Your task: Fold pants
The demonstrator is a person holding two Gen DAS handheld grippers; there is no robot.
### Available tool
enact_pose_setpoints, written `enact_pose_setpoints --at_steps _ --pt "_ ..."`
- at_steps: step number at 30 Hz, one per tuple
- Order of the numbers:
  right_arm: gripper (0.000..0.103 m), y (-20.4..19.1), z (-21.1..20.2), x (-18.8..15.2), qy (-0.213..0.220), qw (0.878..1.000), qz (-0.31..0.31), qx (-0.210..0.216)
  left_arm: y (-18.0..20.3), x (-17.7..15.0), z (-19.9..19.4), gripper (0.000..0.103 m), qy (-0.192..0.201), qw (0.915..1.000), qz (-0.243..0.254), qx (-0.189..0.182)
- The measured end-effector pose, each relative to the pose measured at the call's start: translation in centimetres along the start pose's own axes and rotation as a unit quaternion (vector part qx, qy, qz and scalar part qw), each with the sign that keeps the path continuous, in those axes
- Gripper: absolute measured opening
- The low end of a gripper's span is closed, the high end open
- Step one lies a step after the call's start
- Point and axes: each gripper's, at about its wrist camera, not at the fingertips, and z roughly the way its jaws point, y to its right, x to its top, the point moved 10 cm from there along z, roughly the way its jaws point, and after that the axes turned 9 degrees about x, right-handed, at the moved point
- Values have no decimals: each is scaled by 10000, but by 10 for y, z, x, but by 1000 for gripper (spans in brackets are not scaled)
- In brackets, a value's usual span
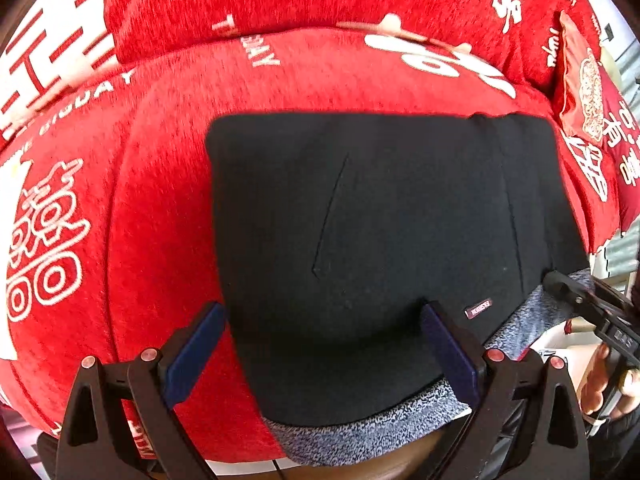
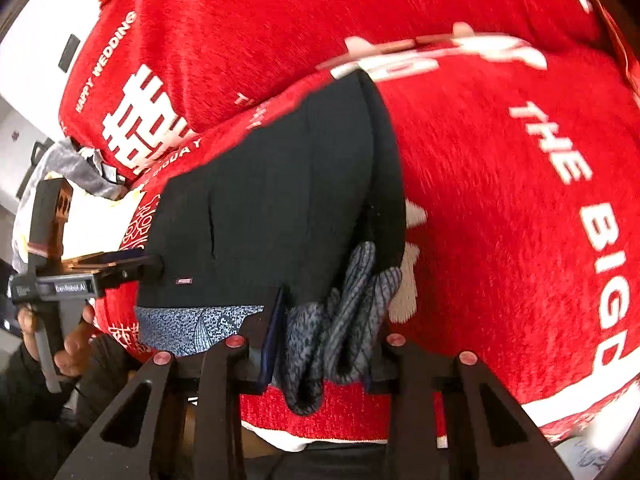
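Observation:
Black pants point(image 1: 380, 220) lie folded flat on a red cover, their grey speckled waistband point(image 1: 360, 432) at the near edge. My left gripper point(image 1: 324, 356) stands open over the pants' near left corner. One blue pad point(image 1: 196, 352) is above the red cover and the other point(image 1: 452, 352) is above the black cloth. In the right wrist view the pants point(image 2: 272, 200) run away from me. My right gripper point(image 2: 324, 344) is shut on a bunched fold of the waistband point(image 2: 336, 332) at the near right corner. The left gripper point(image 2: 132, 270) shows at the pants' left edge.
The red cover point(image 1: 160, 200) with white characters drapes the seat and backrest. A red printed cushion point(image 1: 580, 92) leans at the right end. Grey cloth point(image 2: 72, 168) lies beyond the left end. A person's hand point(image 2: 72, 344) holds the left gripper's handle.

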Motion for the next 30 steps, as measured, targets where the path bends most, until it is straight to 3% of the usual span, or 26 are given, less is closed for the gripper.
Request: enact_pose_setpoints --at_steps 3,6,8,10,13,16,19,26,30 --pt "53 -4 -11 4 -6 9993 -90 -375 -5 6 -11 98 138 9998 -155 -51" --pt "60 -10 -46 28 609 9889 -529 -1247 -16 26 -27 98 496 9978 -412 154" --pt "67 -33 -55 48 873 9809 -980 -1438 -17 38 -25 98 500 9966 -618 209" --pt "73 -58 -39 62 761 9768 -1421 -1412 -10 51 -18 98 458 9967 -643 195" --pt "74 -70 5 89 461 9613 -2057 -1771 -8 70 -5 98 493 9961 -619 396" --pt "74 -44 36 106 113 9668 -1810 -1801 -22 77 17 98 227 9949 -818 541" --pt "75 -18 65 109 -267 9774 -1343 -1609 -26 71 37 99 -151 9949 -945 320" --pt "93 8 76 100 -230 9821 -1105 -1509 -23 71 50 103 -107 9952 -870 442" --pt "95 6 75 102 -301 9783 -1186 -1671 -24 74 36 103 79 9956 -759 535"
